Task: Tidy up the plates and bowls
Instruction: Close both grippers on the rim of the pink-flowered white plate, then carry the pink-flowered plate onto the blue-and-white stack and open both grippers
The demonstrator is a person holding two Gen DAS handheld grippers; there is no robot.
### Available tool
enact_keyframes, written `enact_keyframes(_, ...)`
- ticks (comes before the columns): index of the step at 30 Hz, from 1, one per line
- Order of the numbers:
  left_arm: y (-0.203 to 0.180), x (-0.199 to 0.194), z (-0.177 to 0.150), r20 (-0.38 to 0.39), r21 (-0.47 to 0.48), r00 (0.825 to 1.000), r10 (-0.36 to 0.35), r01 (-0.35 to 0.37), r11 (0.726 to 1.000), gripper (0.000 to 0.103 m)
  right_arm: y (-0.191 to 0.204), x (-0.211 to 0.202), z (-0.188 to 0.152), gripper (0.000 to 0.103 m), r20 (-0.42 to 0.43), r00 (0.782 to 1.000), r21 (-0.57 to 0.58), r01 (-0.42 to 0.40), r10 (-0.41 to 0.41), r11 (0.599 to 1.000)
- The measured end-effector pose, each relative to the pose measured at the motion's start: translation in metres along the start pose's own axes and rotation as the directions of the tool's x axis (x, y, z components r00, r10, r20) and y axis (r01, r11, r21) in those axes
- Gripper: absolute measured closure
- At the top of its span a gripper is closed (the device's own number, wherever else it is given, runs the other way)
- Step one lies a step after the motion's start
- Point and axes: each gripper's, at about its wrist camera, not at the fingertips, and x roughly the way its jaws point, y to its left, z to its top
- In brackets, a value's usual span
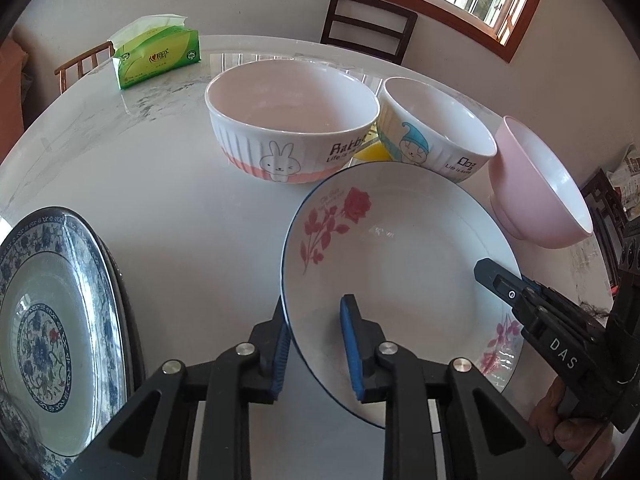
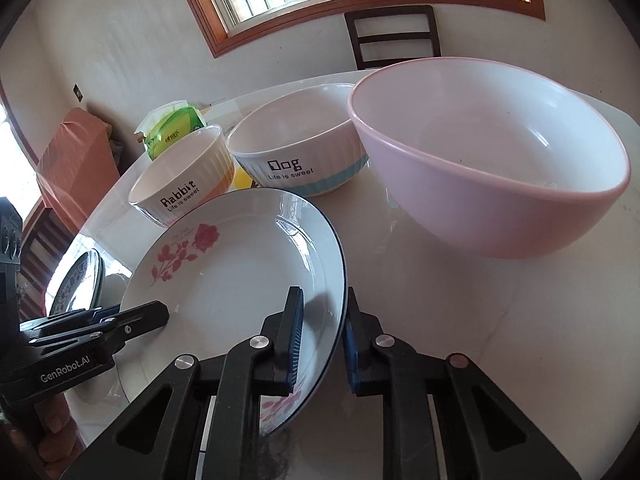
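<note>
Blue-padded fingers of the left gripper straddled the near rim of the rose-printed plate, low in the frame; the right gripper was clamped on the plate's opposite rim. Whether the left pads pressed the rim I could not tell. If they had not bitten, a lift might tilt the plate and let it slip onto the marble tabletop. Beyond stood the Rabbit bowl, Dog bowl and pink bowl, which the rising rim could knock.
</note>
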Motion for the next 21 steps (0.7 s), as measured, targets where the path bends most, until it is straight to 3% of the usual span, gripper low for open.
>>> enact_keyframes(8,-0.003,-0.013,-0.016,0.009,-0.016,1.0,-0.002,0.002,1.0,0.079,0.009,-0.014,-0.011,0.087,0.032,0.999,-0.033,0.042,-0.041,0.999)
enact_keyframes(21,-0.003,-0.038,-0.043,0.024,-0.009,1.0,-0.011,0.011,1.0,0.08,0.017,-0.042,-0.039,0.087,0.052,0.998,-0.011,0.036,-0.036,0.999)
